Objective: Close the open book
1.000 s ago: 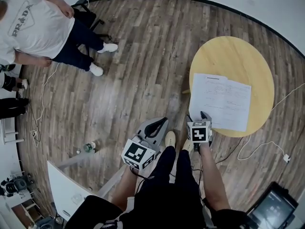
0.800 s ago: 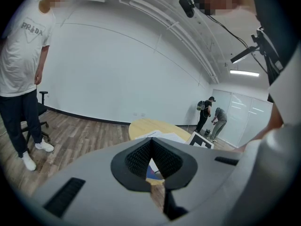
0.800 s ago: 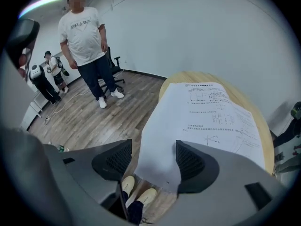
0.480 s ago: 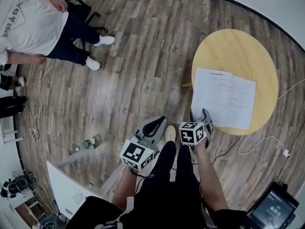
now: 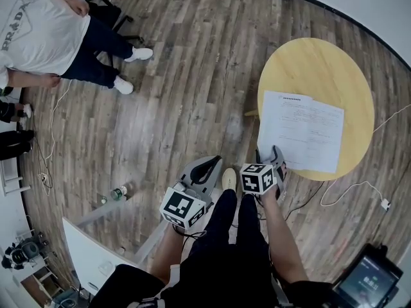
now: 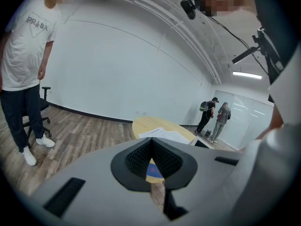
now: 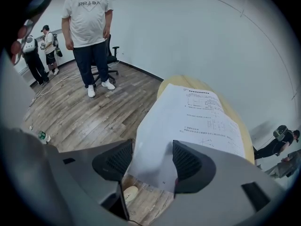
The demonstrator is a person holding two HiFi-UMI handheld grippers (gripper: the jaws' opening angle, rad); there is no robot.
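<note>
An open book [image 5: 300, 130] lies flat with white printed pages up on a round yellow table [image 5: 321, 63]. My right gripper [image 5: 271, 158] is at the book's near left corner. In the right gripper view the gripper [image 7: 151, 161] is open, its jaws on either side of the page corner [image 7: 155, 164] without pressing it. The book [image 7: 193, 121] runs away from the jaws across the table [image 7: 181, 81]. My left gripper [image 5: 204, 171] hangs over the floor left of the table, shut and empty [image 6: 151, 142]. From there the table [image 6: 146, 124] and book [image 6: 164, 134] sit ahead.
A person in a white T-shirt [image 5: 38, 31] stands far left by an office chair [image 5: 112, 11]. A small bottle [image 5: 119, 193] lies on the wood floor. A white cable [image 5: 347, 194] trails right of the table. A dark screen [image 5: 369, 281] is at the lower right.
My right gripper has shifted slightly and turned at the book's near corner, keeping the page between its open jaws. The left gripper has barely moved.
</note>
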